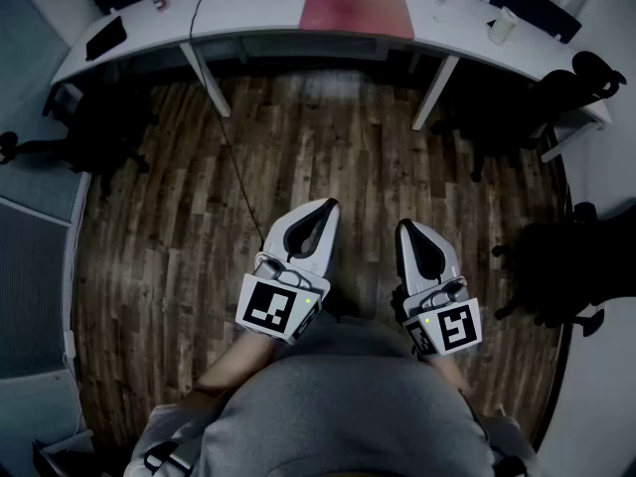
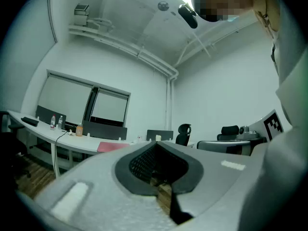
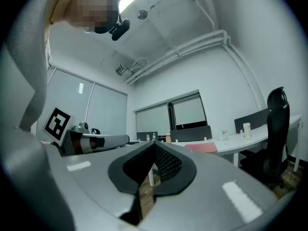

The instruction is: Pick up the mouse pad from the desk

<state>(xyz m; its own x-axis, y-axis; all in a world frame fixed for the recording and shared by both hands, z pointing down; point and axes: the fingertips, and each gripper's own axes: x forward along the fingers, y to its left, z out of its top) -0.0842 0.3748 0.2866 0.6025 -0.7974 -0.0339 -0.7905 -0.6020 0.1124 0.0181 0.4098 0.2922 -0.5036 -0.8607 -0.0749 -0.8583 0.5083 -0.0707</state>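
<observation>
My head camera looks steeply down from above and behind my jaws, onto the wooden floor (image 1: 328, 147) ahead of them and the white worktop (image 1: 248, 13) far beyond. The cameras on my left gripper (image 1: 326, 209) and right gripper (image 1: 405, 229) sit close behind their jaws, facing level along them. All three views share that distant worktop and its red mouse pad (image 1: 356, 10).

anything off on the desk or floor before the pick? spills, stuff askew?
Nothing spilled or damaged. The red mouse pad lies flat on the desk, square with its front edge. One oddity: a black cable drops off the desk and trails across the wood floor toward the person, a possible snag.
</observation>
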